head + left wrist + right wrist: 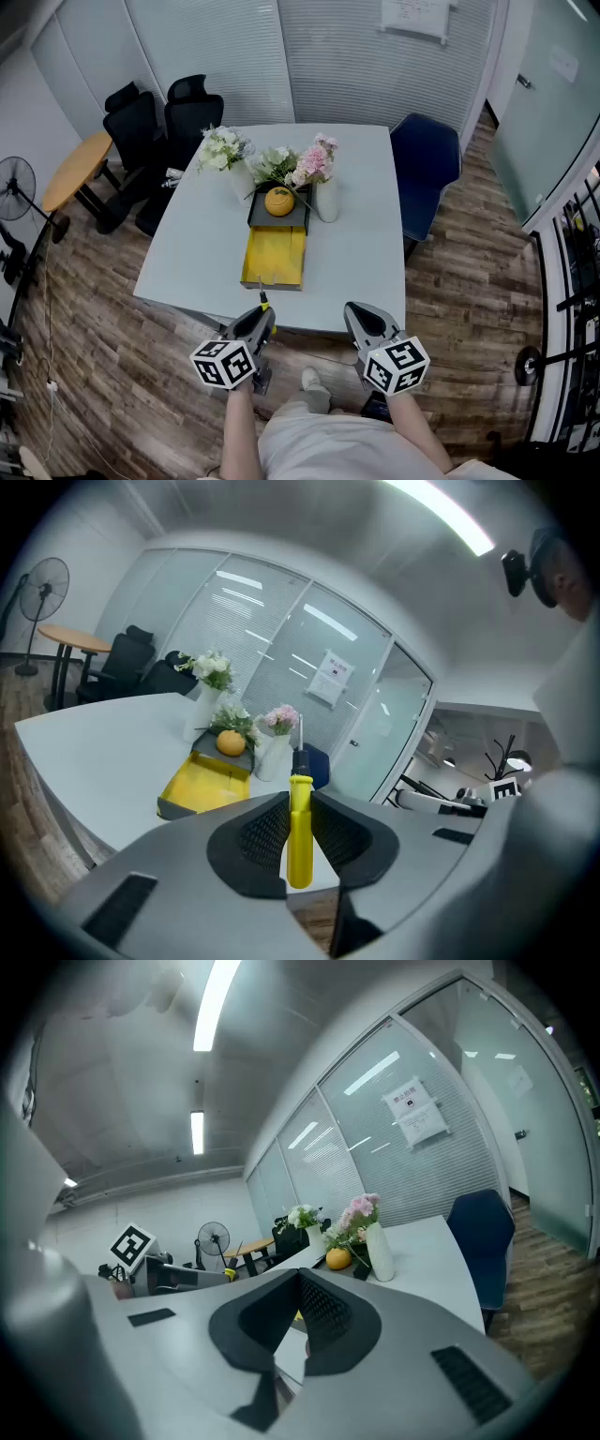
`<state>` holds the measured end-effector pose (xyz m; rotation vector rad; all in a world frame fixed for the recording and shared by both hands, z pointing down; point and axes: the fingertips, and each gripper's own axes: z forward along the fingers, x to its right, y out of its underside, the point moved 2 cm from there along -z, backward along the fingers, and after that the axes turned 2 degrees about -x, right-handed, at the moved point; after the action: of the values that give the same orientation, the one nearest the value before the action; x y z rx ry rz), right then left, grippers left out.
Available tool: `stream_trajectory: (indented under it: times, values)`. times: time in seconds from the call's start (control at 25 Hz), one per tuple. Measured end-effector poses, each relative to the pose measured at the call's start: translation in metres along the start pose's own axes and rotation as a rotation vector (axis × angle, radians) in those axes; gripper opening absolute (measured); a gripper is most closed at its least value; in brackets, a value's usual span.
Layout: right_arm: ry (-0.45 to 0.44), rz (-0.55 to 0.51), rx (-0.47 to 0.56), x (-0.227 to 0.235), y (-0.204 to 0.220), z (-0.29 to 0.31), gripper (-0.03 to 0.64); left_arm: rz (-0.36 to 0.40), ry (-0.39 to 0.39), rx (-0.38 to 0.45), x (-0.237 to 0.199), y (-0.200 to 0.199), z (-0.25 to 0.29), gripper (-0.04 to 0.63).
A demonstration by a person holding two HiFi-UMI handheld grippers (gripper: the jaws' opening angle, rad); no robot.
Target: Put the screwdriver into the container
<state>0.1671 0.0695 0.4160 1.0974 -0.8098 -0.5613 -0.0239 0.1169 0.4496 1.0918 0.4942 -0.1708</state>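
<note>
A screwdriver with a yellow handle and a black collar stands upright between the jaws of my left gripper, which is shut on the handle. In the head view the left gripper hovers just off the table's near edge, with the screwdriver pointing toward the yellow open container. From the left gripper view the container lies ahead and to the left. My right gripper is beside the left one, also short of the table edge. Its jaws are shut with nothing in them.
A dark tray holding an orange fruit sits behind the container, flanked by white vases of flowers. The white table has a blue chair at its right and black chairs at its far left. The floor is wood.
</note>
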Motion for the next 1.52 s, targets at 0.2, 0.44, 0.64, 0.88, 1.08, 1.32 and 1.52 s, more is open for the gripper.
stream_trajectory:
  times: [0.2,0.44,0.64,0.88,1.08,1.32,1.52]
  values:
    - [0.012,0.000,-0.007,-0.004,0.004,-0.005,0.014,-0.009,-0.010,-0.013,-0.002,0.003,-0.005,0.069]
    - [0.021,-0.007,0.003,-0.012,0.009,-0.014,0.014,-0.008,0.004,-0.010,0.004,0.010,-0.015,0.069]
    - [0.046,0.005,0.007,-0.020,0.020,-0.027,0.015,-0.016,0.017,-0.015,0.005,0.021,-0.028,0.069]
    - [0.079,0.028,0.003,-0.030,0.034,-0.040,0.015,-0.020,0.031,-0.035,0.009,0.036,-0.048,0.071]
    - [0.074,0.040,-0.021,-0.042,0.047,-0.031,0.015,-0.040,0.022,-0.056,-0.007,0.045,-0.057,0.071]
    - [0.095,0.036,-0.042,-0.033,0.043,0.013,0.015,-0.042,0.043,-0.070,-0.041,0.024,-0.027,0.071]
    - [0.125,0.031,-0.072,-0.012,0.027,0.084,0.015,-0.057,0.065,-0.119,-0.093,-0.012,0.027,0.071]
